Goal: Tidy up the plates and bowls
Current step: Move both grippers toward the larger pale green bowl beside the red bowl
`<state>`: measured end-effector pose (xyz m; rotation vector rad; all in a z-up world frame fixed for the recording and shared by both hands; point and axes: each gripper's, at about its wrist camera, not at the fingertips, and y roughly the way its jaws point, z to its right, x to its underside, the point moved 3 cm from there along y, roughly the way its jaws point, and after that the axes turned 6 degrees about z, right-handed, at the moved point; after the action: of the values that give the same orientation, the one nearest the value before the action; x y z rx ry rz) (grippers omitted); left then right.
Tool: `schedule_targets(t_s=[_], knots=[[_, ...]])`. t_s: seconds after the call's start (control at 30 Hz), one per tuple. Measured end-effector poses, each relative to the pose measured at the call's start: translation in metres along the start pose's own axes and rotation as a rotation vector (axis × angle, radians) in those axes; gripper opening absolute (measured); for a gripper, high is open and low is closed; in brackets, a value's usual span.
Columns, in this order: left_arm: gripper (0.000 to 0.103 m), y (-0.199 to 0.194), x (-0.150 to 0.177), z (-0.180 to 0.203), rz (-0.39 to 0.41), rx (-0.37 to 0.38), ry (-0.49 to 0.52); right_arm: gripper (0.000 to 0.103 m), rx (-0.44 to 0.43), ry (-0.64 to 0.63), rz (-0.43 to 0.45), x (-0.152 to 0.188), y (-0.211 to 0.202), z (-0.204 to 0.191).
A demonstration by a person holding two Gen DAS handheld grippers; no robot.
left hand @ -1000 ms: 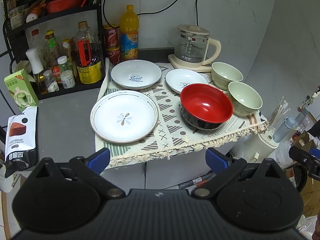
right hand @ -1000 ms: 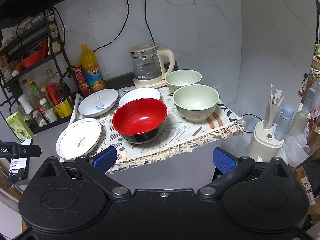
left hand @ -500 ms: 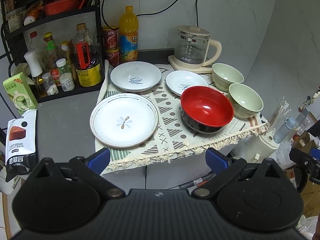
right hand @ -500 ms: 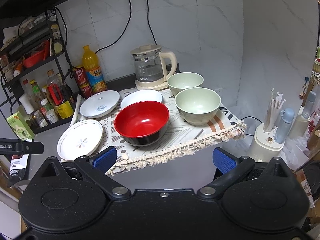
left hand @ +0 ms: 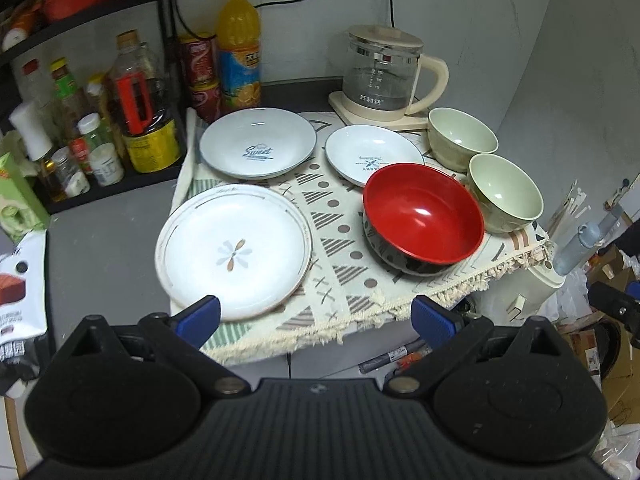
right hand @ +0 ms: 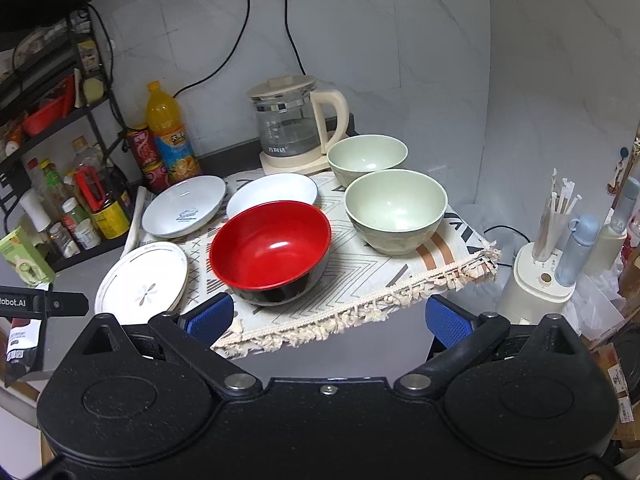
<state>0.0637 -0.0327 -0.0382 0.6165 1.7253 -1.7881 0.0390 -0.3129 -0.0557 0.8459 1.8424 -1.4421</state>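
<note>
Left gripper (left hand: 316,314) wide open, empty, flower plate (left hand: 234,254) just ahead; right gripper (right hand: 328,320) likewise, red bowl (right hand: 270,252) ahead

Left gripper (left hand: 316,314): matte black housing, ribbed centre panel, two round moulded discs at 4 and 8 o'clock, silver pivot screws, blue textured pads (left hand: 199,318) on black fingers. Right gripper (right hand: 328,320): same build, speckled black casing, small centre screw, blue pads (right hand: 447,325). White "obot.AI" lettering shows at 9 o'clock in the right view.
</note>
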Motion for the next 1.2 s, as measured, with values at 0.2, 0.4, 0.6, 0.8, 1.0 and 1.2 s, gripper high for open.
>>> schedule_targets(t_s=[0.2, 0.4, 0.6, 0.8, 1.0, 1.2], knots=[[0.100, 0.035, -0.025, 0.010, -0.021, 0.023, 0.038, 0.103, 0.013, -0.002, -0.013, -0.014, 0.031, -0.003], [0.100, 0.071, -0.051, 0.019, -0.038, 0.059, 0.064, 0.103, 0.030, 0.047, -0.022, -0.027, 0.061, 0.002], [0.100, 0.105, -0.076, 0.032, -0.052, 0.093, 0.094, 0.103, 0.072, 0.100, -0.032, -0.039, 0.089, 0.013], [0.100, 0.137, -0.095, 0.052, -0.068, 0.130, 0.129, 0.103, 0.126, 0.104, -0.043, -0.048, 0.114, 0.024], [0.098, 0.167, -0.116, 0.081, -0.073, 0.204, 0.166, 0.103, 0.176, 0.142, -0.077, -0.053, 0.139, 0.045], [0.098, 0.201, -0.132, 0.113, -0.095, 0.248, 0.215, 0.103, 0.241, 0.187, -0.092, -0.056, 0.162, 0.069]])
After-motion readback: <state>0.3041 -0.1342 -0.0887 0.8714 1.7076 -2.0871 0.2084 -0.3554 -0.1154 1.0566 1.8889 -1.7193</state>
